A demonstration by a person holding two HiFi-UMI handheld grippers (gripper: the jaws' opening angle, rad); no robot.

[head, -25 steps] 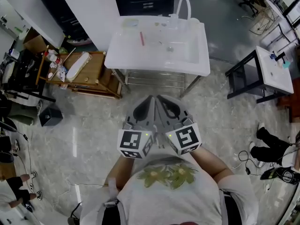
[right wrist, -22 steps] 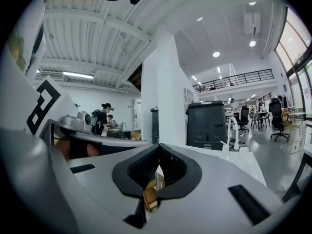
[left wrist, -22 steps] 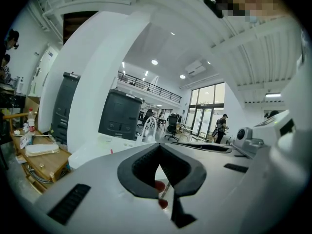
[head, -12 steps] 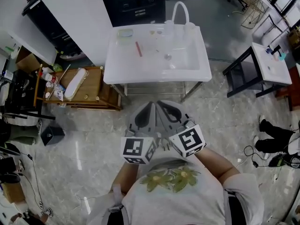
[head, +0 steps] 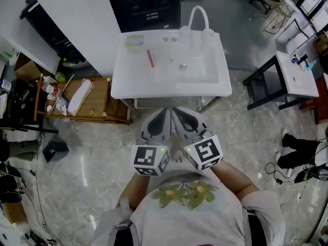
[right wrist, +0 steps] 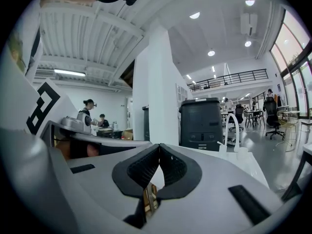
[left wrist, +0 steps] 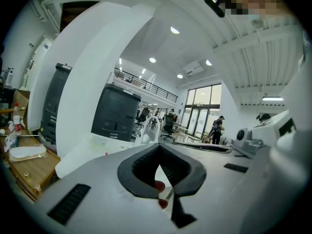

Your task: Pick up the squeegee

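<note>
**Both tools shut and empty, squeegee out of reach on the counter**

We stood on the pale polished floor [head: 77, 152], which filled most of the head view. The white counter [head: 128, 83] lay across the upper middle of the frame, with its basin [head: 197, 68] to the right and an arched tap [head: 197, 12] at its far edge. A wooden trolley [head: 100, 104] loaded with bottles sat at the left of the frame, just beside the counter.

In the centre of the frame we held the left tool [head: 164, 111] and the right tool [head: 175, 111] close in front of our chest. They sat side by side, almost touching, with their tips aimed at the counter. We judged this a carrying posture for the approach, since the counter was well apart from both tips.

The left gripper view showed the left tool [left wrist: 159, 150] with its jaws pressed together at the tips and nothing between them. The right gripper view showed the same of the right tool [right wrist: 159, 147]. That fitted a moment with nothing yet to hold.

A slim red item, which we took for the squeegee [head: 150, 58], lay flat on the counter's level part left of the basin. It was near a small round dish [head: 136, 40]. Lying in the open there, it looked easy to take from above. Our next move, as we judged it, was to step closer and open one tool over it.
</note>
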